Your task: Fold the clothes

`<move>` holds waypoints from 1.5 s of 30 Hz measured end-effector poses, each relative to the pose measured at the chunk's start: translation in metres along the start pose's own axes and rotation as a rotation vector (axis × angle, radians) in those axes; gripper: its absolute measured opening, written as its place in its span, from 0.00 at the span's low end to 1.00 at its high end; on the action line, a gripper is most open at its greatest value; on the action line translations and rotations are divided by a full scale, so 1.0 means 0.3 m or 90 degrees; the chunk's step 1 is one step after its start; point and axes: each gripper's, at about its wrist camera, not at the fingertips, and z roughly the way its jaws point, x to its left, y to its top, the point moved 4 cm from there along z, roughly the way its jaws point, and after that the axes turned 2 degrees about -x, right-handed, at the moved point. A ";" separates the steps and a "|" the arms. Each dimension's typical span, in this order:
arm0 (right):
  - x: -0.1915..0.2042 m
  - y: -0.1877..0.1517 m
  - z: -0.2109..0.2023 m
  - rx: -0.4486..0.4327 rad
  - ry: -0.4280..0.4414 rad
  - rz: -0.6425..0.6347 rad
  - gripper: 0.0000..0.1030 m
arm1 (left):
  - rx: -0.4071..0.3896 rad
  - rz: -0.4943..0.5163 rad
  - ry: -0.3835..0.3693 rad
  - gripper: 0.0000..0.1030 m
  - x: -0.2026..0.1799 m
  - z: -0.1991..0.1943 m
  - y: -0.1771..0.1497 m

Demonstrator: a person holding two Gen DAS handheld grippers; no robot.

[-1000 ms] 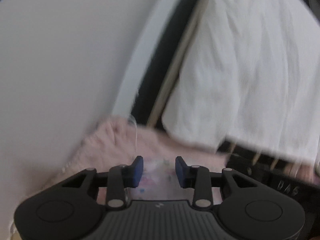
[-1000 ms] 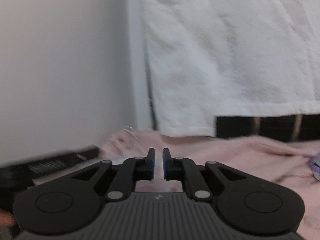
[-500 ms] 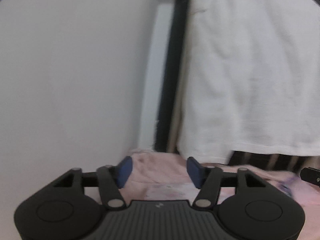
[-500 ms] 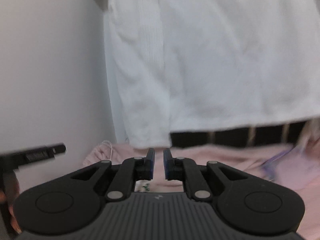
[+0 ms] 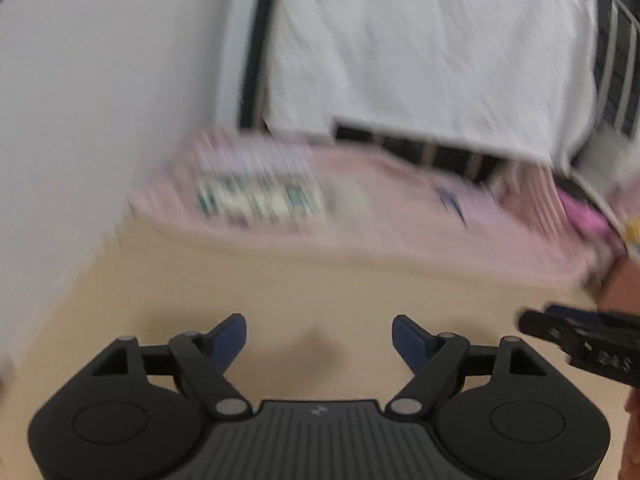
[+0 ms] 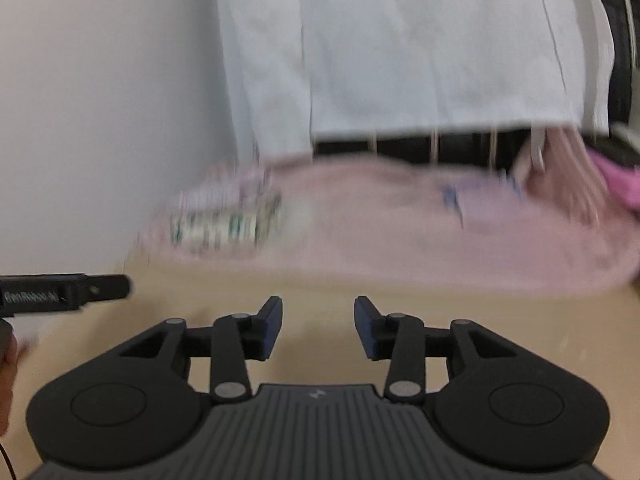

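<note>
Setting: a room in a home, probably a laundry or bedroom corner.
Work surface: a pale beige table point(image 5: 304, 280) set against a plain white wall point(image 5: 100, 100).
Laundry: a pink cloth point(image 6: 400, 232) spread on the table, with a folded printed garment point(image 5: 256, 196) lying on it near the wall.
Background: a white towel point(image 6: 420, 48) hanging over a dark rack with pale bars point(image 6: 436, 144).
Further clothes: a bright pink piece point(image 6: 620, 184) at the right edge, too blurred to identify.

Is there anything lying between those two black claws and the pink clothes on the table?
Nothing visible does. Only bare beige table separates the right gripper and the left gripper from the pink garment. Both grippers' jaws are opening, with nothing between them.
</note>
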 end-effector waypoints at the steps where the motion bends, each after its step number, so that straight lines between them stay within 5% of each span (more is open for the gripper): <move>1: 0.002 -0.052 -0.015 0.012 -0.004 0.002 0.52 | 0.011 0.008 -0.003 0.77 -0.024 -0.002 -0.059; 6: -0.016 -0.253 -0.054 0.056 -0.041 0.007 0.74 | 0.042 0.016 0.015 0.77 -0.088 0.001 -0.226; 9: -0.041 -0.323 -0.062 0.069 -0.059 0.020 0.77 | 0.035 0.031 -0.001 0.82 -0.106 0.011 -0.248; 17: -0.054 -0.373 -0.065 0.074 -0.088 0.036 1.00 | 0.016 0.047 0.018 0.91 -0.112 0.022 -0.266; 20: -0.040 -0.376 -0.056 0.085 -0.111 0.021 0.99 | 0.027 0.061 0.030 1.00 -0.120 0.029 -0.268; 24: -0.032 -0.373 -0.047 0.092 -0.124 0.007 0.99 | 0.039 0.098 0.052 1.00 -0.146 0.043 -0.276; 45: -0.026 -0.379 -0.063 0.090 -0.165 0.037 0.99 | 0.036 0.082 0.068 1.00 -0.144 0.034 -0.287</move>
